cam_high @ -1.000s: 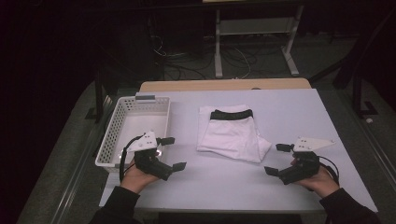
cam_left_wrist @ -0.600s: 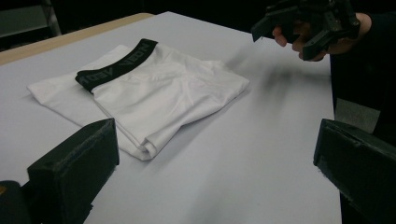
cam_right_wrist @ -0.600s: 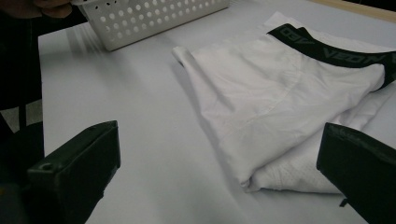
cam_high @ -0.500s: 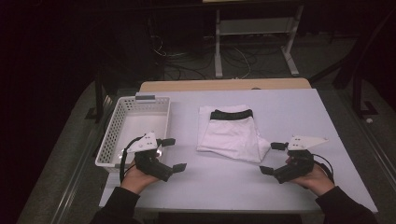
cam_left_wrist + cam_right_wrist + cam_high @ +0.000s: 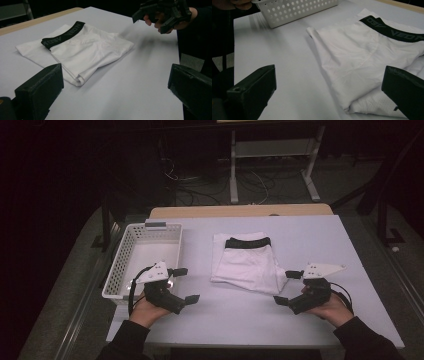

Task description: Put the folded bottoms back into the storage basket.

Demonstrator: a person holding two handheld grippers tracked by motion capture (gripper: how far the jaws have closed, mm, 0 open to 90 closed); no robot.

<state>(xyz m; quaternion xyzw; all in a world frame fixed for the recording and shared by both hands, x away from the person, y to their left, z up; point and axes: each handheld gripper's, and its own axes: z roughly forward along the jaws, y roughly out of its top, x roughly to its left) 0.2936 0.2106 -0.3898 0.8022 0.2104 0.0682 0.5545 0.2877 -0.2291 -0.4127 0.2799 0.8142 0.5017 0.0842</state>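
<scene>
Folded white underwear [image 5: 246, 264] with a black waistband lies flat in the middle of the white table [image 5: 320, 240]; it also fills the middle of the left gripper view [image 5: 82, 50] and the right gripper view [image 5: 372, 57]. My left gripper [image 5: 186, 285] hovers open to its left, next to the basket, jaws empty. My right gripper [image 5: 287, 288] is open just off the garment's near right corner, with nothing between its jaws. In the left gripper view the right gripper [image 5: 160, 15] shows beyond the garment.
A white perforated basket [image 5: 120, 265] stands at the table's left side, its wall also at the top of the right gripper view [image 5: 297, 10]. A wooden strip [image 5: 240, 211] edges the table's far side. Dark floor, cables and a metal frame lie beyond.
My right gripper has moved left, closer to the garment's near right corner. The left gripper and the garment have stayed put.
</scene>
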